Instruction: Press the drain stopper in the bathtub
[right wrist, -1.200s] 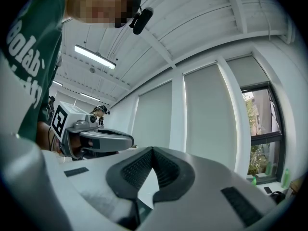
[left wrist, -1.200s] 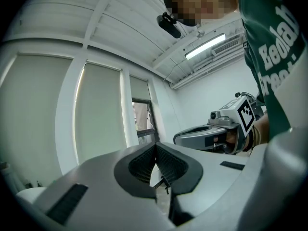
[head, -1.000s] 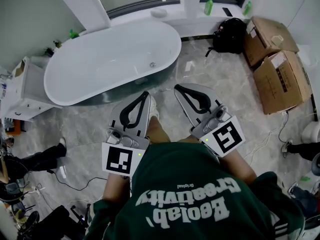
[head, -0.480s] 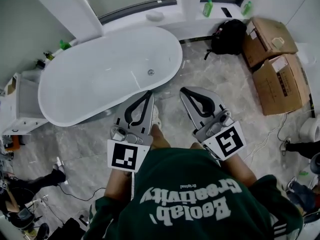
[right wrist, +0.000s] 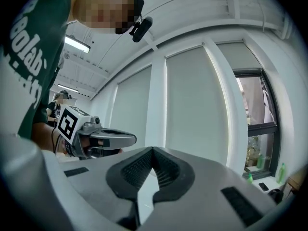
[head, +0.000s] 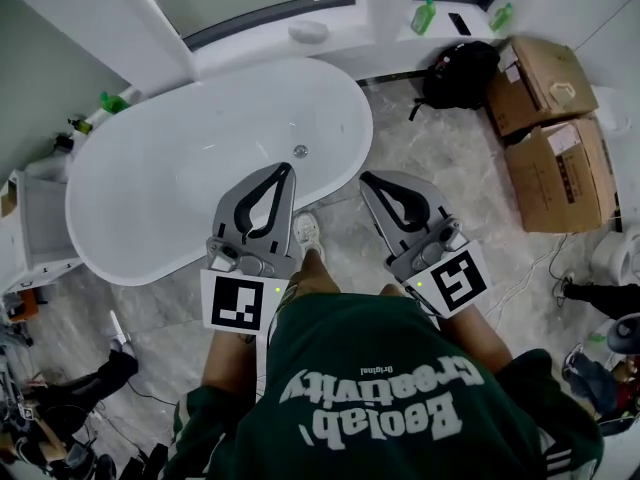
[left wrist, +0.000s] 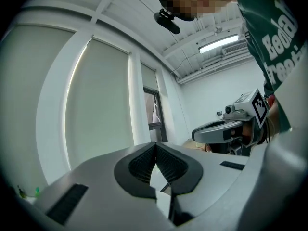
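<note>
Closed right tongs (head: 366,179) over marbled floor (head: 445,163)

One bathtub (head: 180,188), one drain stopper (head: 300,151), one black backpack (head: 462,73). Two cardboard boxes at right: far box (head: 535,68), near box (head: 560,173). Two grippers: left gripper (head: 285,168), right gripper (head: 372,179).

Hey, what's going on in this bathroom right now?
A person in a green sweatshirt stands beside the white oval bathtub, holding a grey two-jaw gripper in each hand. The left gripper and right gripper are both shut and empty. The small round metal drain stopper on the tub floor is untouched.
</note>
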`<action>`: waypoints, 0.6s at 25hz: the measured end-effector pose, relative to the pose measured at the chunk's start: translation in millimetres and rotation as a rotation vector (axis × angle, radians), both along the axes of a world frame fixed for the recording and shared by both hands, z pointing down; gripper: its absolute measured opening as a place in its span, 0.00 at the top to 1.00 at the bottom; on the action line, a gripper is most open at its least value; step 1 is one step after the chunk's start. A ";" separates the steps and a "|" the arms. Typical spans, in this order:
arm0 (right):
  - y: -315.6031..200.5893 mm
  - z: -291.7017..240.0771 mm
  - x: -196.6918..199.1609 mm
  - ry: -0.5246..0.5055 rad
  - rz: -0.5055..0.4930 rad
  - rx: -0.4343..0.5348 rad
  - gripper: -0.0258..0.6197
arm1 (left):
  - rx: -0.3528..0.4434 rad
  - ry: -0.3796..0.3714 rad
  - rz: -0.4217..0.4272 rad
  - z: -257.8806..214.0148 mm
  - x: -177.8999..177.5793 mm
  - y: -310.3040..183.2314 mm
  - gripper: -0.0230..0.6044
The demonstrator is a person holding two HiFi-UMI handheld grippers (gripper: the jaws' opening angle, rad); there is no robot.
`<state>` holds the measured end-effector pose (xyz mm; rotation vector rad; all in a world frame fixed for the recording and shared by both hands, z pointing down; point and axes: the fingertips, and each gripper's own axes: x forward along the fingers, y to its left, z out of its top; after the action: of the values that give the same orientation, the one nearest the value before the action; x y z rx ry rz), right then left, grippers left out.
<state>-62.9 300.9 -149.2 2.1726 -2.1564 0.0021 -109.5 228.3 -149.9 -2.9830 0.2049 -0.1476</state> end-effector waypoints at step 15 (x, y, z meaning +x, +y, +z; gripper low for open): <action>-122.8 38.2 75.6 -0.086 0.051 -0.099 0.94 | -0.041 -0.096 0.039 34.4 76.1 -126.3 0.95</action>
<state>12.7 178.2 -111.0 2.2094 -2.0944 0.2045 -33.3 102.0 -115.5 -3.0094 0.1340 -0.2925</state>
